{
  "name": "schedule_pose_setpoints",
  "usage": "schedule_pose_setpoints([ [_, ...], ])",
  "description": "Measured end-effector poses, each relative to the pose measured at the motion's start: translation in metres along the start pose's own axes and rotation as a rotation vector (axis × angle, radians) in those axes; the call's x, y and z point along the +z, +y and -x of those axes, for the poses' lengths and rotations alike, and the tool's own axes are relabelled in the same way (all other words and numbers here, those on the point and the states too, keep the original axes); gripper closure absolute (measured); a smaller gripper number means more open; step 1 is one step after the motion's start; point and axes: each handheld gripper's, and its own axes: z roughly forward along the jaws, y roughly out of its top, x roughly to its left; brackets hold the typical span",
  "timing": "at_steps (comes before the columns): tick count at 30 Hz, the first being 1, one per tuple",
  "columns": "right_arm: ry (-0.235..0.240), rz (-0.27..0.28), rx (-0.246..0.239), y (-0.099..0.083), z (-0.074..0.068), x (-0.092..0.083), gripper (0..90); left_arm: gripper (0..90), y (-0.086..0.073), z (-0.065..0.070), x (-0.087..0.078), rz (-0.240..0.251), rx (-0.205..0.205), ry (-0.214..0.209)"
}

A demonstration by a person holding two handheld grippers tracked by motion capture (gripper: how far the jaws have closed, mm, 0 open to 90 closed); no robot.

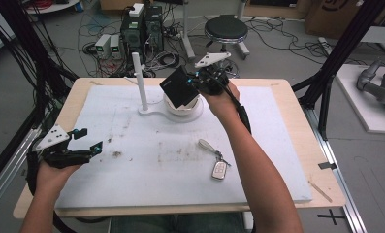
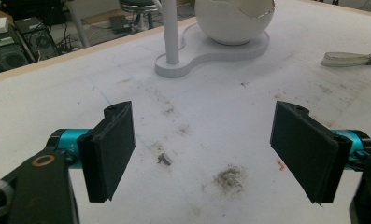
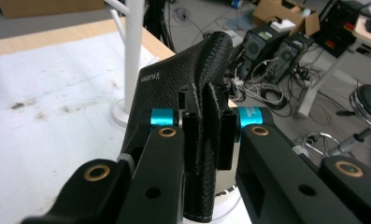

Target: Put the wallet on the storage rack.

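Right gripper (image 1: 198, 82) clamped hard on a black leather wallet (image 1: 179, 87), pinching it along one edge (the grained cover bulges out to either side of the pads in the right gripper view). Held in the air just above the white bowl (image 1: 184, 107) on its stand, tilted, lower corner hanging over the bowl's mouth. Left gripper (image 1: 87, 141) spread wide and empty, low over the white mat (image 1: 146, 160), well apart from the bowl toward the near left.

Risks from here, as a judgement only:
- Slip of the wallet: gripped near one edge, so the free weight could swing it round or pull it out of the pinch. Likely landing back in or against the bowl.
- Knock on the bowl: lower corner close to the rim; a sideways sweep could catch it and shift or tip the stand.
- Clip of the white post (image 1: 140, 80), upright just left of the bowl, if carried that way.
- Drop onto the key fob (image 1: 219, 170), lying nearer the person than the bowl, if set down carelessly there.
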Motion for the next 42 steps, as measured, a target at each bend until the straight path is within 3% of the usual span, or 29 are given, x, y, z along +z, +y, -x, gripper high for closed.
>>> schedule_pose_setpoints([
  [15, -0.059, -0.056, 0.020, -0.008, 0.014, 0.031, 85.7, 22.1, -0.001, -0.002, 0.000, -0.002, 0.001, 0.001],
  [25, -0.083, -0.110, 0.004, -0.017, 0.013, 0.053, 85.6, 22.1, -0.001, 0.000, 0.002, -0.006, 0.003, -0.003],
  [32, -0.106, -0.136, 0.002, -0.021, 0.014, 0.058, 85.6, 22.1, -0.001, -0.001, 0.001, 0.001, 0.001, -0.002],
  [37, -0.141, -0.150, -0.034, -0.020, 0.015, 0.055, 85.6, 22.1, -0.001, -0.001, 0.002, -0.005, 0.005, -0.005],
  [42, -0.137, -0.161, -0.020, -0.021, 0.015, 0.058, 85.5, 22.1, 0.000, 0.001, 0.002, -0.002, 0.007, -0.007],
])
